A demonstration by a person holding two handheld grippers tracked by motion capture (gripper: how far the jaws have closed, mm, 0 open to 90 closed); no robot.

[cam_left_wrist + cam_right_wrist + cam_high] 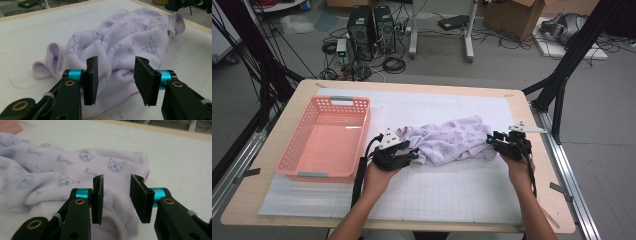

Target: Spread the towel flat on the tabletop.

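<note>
The lilac printed towel [452, 140] lies lengthwise between the left claw [414, 155] and right claw [490, 142], each gaping, empty, at an end.

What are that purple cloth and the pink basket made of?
The cloth looks like soft fleece or terry: fuzzy matte nap, stitched hem, faint printed cat faces. The basket looks like moulded plastic: smooth, slightly glossy, with regular lattice holes in its walls.
</note>
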